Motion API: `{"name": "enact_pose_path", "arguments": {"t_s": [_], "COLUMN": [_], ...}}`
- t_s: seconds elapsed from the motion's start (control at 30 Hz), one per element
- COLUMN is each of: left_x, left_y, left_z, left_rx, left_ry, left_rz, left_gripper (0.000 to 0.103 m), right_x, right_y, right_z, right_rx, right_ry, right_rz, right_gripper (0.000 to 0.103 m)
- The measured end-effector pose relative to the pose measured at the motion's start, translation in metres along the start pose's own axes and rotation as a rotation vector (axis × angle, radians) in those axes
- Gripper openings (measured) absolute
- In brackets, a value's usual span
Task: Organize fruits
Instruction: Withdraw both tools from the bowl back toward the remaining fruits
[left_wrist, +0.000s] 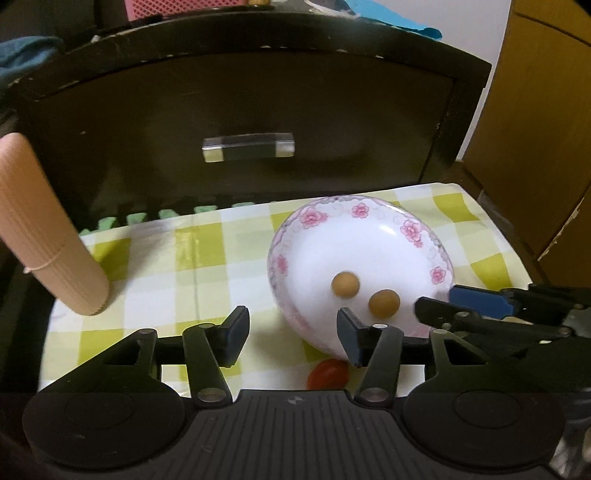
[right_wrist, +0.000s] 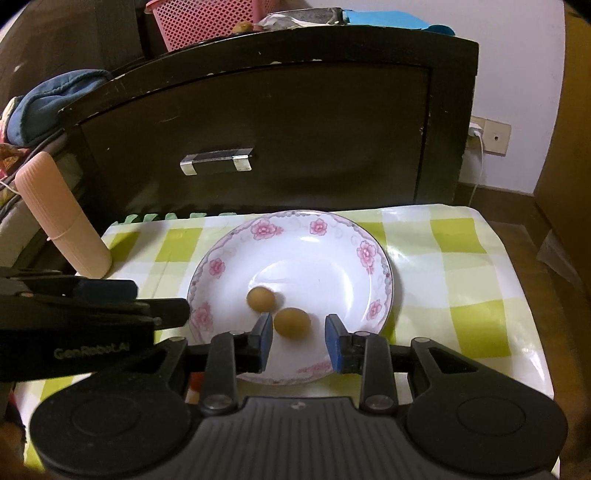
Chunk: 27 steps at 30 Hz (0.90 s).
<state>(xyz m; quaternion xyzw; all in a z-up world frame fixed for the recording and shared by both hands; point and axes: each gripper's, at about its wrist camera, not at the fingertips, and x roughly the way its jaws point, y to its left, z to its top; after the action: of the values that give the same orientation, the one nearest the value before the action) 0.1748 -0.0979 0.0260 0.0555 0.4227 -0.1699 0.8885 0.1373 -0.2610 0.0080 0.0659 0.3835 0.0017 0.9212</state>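
On the checked-cloth table, a floral plate carries two brown fruits; one red fruit lies beside it. Left hand-held gripper: spread, empty. Right hand-held gripper: fingers apart, gripping nothing.

Two fruits side by side in plate on table

Home bedroom: dark nightstand, checked tablecloth, floral plate
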Motion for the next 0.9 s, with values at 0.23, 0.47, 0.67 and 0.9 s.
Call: {"name": "enact_pose_path", "arguments": {"t_s": [0.23,0.47,0.67,0.9], "left_x": [-0.012,-0.027,-0.04,-0.051], "left_y": [0.017,0.025,0.035,0.049], "left_z": [-0.012,-0.028,-0.039,-0.051], "left_rx": [-0.043,-0.056,-0.085,-0.123], "left_ry": [0.022,0.031,0.034,0.052], "left_rz": [0.019,0.025,0.02,0.006], "left_gripper": [0.061,0.064,0.064,0.066], "right_x": [-0.011,-0.022,-0.025,-0.022], "right_y": [0.006,0.018,0.035,0.053], "right_z": [-0.011,-0.028,-0.041,-0.053], "right_rx": [0.007,0.015,-0.001,-0.04], "right_ry": [0.012,0.029,0.058,0.104], "right_rz": [-0.001,0.022,0.06,0.098], "right_gripper": [0.03,0.034,0.034,0.034]}}
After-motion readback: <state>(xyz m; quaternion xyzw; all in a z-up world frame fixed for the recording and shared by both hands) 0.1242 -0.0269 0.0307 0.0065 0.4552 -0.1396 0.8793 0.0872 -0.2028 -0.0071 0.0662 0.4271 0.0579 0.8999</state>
